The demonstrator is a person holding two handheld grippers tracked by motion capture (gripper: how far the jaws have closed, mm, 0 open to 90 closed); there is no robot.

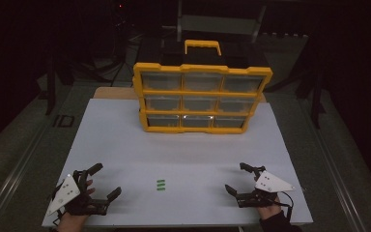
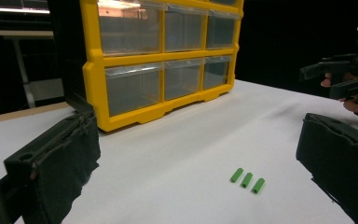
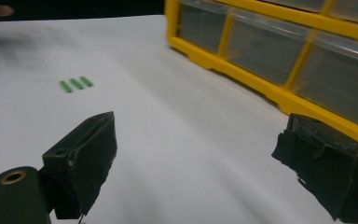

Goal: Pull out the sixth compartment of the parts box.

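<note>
We hold a black two-jaw left gripper (image 1: 102, 181) low over the near left part of the white tabletop (image 1: 125, 145), our left hand (image 1: 72, 220) coming in from the bottom edge, the grey three-cornered plate on top tilted outward. Its fingers (image 2: 56, 168) stand wide apart with nothing between them and point toward the middle of the tabletop.

Our right hand (image 1: 269, 211) carries the black two-jaw right gripper (image 1: 235, 178) at the near right, mirrored to the other and angled inward. Its fingers (image 3: 86, 156) are also spread wide, empty, hovering just above the white surface.

Three small green cylindrical pieces (image 1: 160, 184) lie side by side in a short row on the tabletop, roughly midway between the two grippers and well apart from both. In the left gripper view the row sits ahead, between the two black fingers; in the right gripper view it lies farther off at the upper left.

Behind them, at the far side of the tabletop, stands a yellow plastic organiser cabinet with nine clear drawers (image 1: 202, 99) and a carrying handle on top, all drawers pushed in.
</note>
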